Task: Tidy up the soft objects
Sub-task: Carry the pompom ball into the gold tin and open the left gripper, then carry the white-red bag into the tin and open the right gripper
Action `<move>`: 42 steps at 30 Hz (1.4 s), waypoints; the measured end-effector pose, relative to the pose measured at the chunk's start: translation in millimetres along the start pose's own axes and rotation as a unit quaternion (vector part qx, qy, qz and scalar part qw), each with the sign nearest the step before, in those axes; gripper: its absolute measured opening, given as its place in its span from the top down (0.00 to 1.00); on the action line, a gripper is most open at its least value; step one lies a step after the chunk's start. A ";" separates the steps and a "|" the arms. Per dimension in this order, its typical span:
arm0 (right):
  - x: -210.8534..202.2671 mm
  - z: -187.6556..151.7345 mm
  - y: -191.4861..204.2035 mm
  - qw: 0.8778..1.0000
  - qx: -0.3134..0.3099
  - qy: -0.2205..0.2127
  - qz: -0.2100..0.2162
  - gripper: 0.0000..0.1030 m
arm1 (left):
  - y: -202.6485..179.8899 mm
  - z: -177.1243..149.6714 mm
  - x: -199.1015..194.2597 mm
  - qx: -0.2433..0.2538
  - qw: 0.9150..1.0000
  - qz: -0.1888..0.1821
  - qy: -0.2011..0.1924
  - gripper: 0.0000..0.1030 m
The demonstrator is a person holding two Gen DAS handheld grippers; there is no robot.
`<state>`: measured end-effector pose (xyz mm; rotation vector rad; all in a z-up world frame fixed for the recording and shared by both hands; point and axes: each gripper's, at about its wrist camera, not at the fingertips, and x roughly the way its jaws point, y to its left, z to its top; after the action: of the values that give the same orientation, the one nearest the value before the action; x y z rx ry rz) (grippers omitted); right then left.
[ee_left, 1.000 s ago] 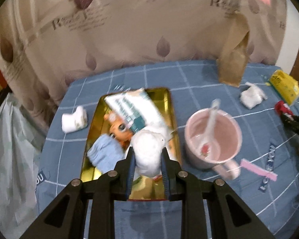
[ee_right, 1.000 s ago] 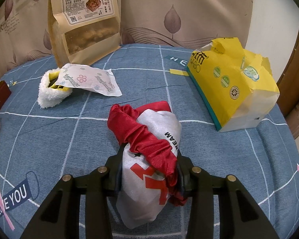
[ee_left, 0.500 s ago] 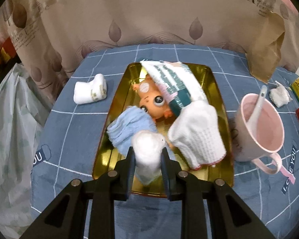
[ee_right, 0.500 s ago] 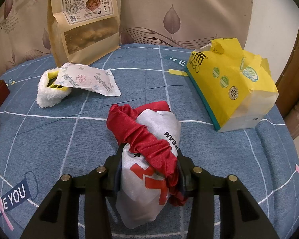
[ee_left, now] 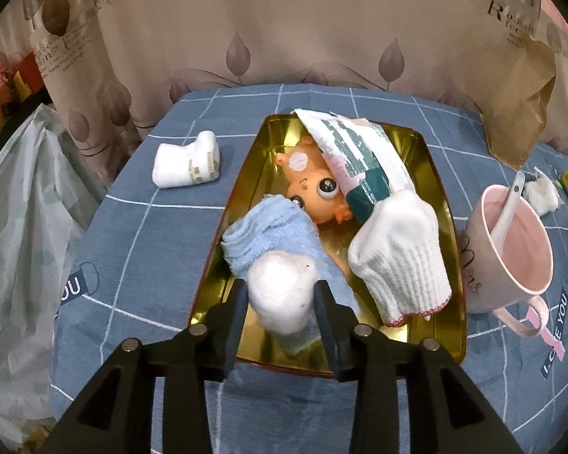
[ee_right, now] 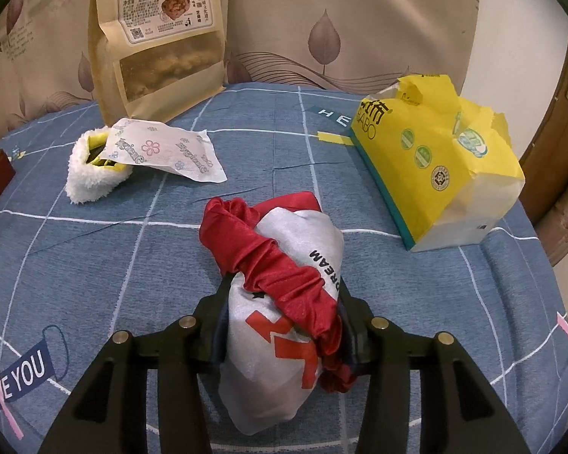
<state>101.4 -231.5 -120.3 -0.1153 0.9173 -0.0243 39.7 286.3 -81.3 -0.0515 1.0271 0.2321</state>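
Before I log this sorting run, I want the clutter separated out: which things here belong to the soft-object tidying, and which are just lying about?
Job:
gold metal tray
white fluffy ball in left jaws
light blue towel
white knit glove
white rolled sock
red and white cloth bundle in right jaws

Lying about:
pink mug
brown snack bag
yellow tissue pack

left claw (ee_left: 280, 295) and right claw (ee_right: 282, 304): black angular fingers, silver screws.

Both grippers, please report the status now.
Left gripper shut on white fluffy ball, above gold tray. Right gripper shut on red-and-white cloth bundle, over the table. Blue towel lies directly beneath the ball.
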 end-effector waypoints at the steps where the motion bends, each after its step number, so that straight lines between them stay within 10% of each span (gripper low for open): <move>1: 0.4 0.2 -0.2 1.000 0.000 0.000 0.000 0.57 | 0.7 -0.2 -1.3 -0.001 1.000 0.000 -0.003 0.60; 31: -16.0 12.8 33.0 1.000 -0.007 0.000 -0.013 0.69 | -1.7 -16.9 -41.5 -0.030 0.998 0.019 -0.054 0.47; 42: -86.4 59.7 130.3 0.992 -0.062 -0.048 0.102 0.69 | 13.7 -14.4 -46.5 -0.051 0.997 0.016 -0.059 0.47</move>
<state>92.6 -90.7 -30.3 -0.1363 0.8302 0.2272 1.6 289.7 -48.3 -0.1121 0.8987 0.3129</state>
